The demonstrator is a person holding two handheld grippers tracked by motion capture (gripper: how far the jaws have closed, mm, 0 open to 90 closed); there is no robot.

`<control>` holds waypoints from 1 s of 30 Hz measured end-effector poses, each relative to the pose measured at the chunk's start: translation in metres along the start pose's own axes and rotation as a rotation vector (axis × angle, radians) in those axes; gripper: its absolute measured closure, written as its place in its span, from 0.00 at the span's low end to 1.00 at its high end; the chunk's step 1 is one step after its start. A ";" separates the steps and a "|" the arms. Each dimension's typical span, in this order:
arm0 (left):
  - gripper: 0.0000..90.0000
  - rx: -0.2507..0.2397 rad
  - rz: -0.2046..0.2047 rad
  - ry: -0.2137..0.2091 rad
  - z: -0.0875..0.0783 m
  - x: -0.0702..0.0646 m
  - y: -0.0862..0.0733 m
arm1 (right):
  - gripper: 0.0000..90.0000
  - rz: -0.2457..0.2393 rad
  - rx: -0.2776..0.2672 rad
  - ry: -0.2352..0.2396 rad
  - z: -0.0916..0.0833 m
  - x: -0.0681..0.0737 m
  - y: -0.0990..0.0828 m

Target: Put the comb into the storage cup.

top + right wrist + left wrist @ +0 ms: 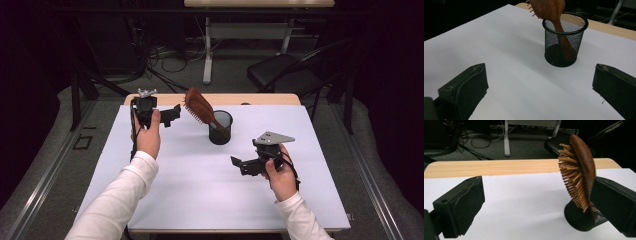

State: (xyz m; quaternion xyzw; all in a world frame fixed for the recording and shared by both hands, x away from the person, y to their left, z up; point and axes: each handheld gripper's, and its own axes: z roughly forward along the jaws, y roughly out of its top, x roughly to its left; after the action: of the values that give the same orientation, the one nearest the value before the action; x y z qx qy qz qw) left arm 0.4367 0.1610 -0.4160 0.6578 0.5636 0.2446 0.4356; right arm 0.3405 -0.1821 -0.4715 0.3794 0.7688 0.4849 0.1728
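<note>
- Hairbrush [199, 106]: handle down in the mesh cup [220, 128] mid-bench, head leaning up toward the left gripper [172, 114].
- Left gripper: wide open, nearer, just beside the head.
- Right gripper [237, 163]: wide open, empty, farther off.

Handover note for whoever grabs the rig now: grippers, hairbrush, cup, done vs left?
Left gripper: open, empty, raised beside the hairbrush head, apart from it.
Right gripper: open, empty, low over the white mat, aimed at the mesh cup.
Hairbrush stands handle-down in the cup, head leaning out toward the left gripper, bristles down.
Done: brush sits in the cup, nothing held.
Left: probably just back both grippers away without knocking the brush.
</note>
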 end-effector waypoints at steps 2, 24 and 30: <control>0.01 0.000 0.001 0.002 -0.002 0.002 -0.001 | 0.00 0.002 -0.002 -0.001 0.000 -0.001 0.000; 0.01 -0.009 0.028 -0.044 -0.037 0.017 -0.026 | 0.00 0.009 -0.024 -0.028 -0.003 -0.013 0.005; 0.01 0.000 0.025 -0.054 -0.044 0.025 -0.034 | 0.00 0.031 -0.024 -0.052 -0.006 -0.023 0.005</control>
State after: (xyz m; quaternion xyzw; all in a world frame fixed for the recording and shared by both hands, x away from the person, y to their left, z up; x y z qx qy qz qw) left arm 0.3892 0.1971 -0.4275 0.6712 0.5435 0.2324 0.4474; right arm 0.3537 -0.2016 -0.4671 0.4016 0.7522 0.4868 0.1897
